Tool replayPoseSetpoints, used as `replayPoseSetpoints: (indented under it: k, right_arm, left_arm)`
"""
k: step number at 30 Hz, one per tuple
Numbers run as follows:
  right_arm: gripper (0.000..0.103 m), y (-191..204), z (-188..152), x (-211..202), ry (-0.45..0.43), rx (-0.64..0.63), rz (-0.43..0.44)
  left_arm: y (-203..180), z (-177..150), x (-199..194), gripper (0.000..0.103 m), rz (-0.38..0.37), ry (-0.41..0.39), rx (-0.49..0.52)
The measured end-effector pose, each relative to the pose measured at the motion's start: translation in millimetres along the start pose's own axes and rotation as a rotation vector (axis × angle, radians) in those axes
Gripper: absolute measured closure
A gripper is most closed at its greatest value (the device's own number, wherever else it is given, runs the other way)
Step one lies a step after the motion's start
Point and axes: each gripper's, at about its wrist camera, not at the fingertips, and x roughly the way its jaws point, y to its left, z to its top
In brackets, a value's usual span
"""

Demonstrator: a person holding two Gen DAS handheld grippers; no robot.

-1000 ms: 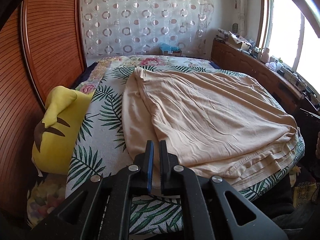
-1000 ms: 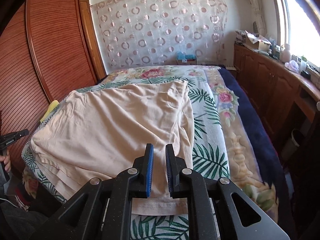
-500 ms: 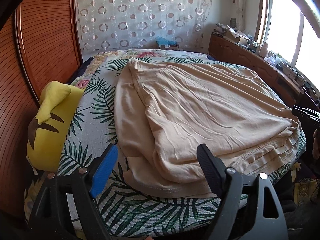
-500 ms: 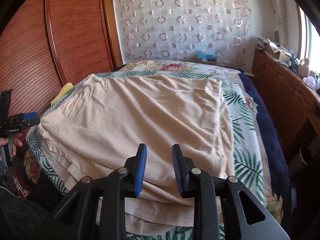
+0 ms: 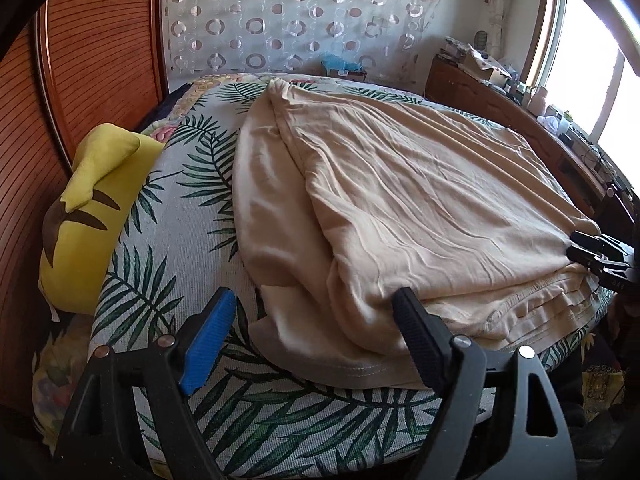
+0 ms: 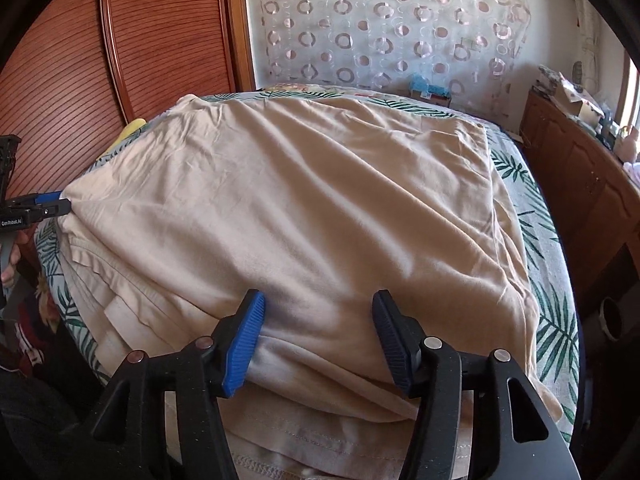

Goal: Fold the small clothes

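Wrinkled beige folded cotton garment (image 5: 400, 208) lies spread on the palm-leaf print bed cover (image 5: 160, 280), near edge facing both tongs. Left tongs (image 5: 312, 336) and right tongs (image 6: 318, 336) released, straddling that edge unpinched, likely lining up corner grabs. Earlier both nearly clenched; right's jaws just widened.

Both grippers angling downward, jaws spread, clamping nothing.

Left gripper (image 5: 310, 328) gaping wide after opening a moment ago, blue pad (image 5: 208, 342) out to its left, black finger out to its right. Right gripper (image 6: 318, 342) having just been opening further, jaws now standing moderately apart, pads pressing on nothing. Bare fingers (image 6: 12, 258) wrapping the left gripper's handle, far off to the right gripper's left.
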Motion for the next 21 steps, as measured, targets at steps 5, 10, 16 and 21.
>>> replayPoseSetpoints:
  k: [5, 10, 16, 21]
  right_arm:
    - [0.034, 4, -2, 5, -0.011, -0.018, -0.036]
    - [0.029, 6, -8, 5, -0.041, -0.010, -0.037]
    - [0.026, 4, -17, 3, -0.061, -0.012, -0.032]
    - [0.023, 2, -16, 3, -0.054, -0.009, -0.032]
  left_arm:
    - [-2, -2, 5, 0.021, -0.034, 0.018, -0.019]
    - [-5, -4, 4, 0.021, -0.050, 0.004, -0.022]
    - [-5, -3, 3, 0.058, -0.041, -0.012, -0.010]
    - [-10, -1, 4, 0.081, -0.077, -0.001, -0.002]
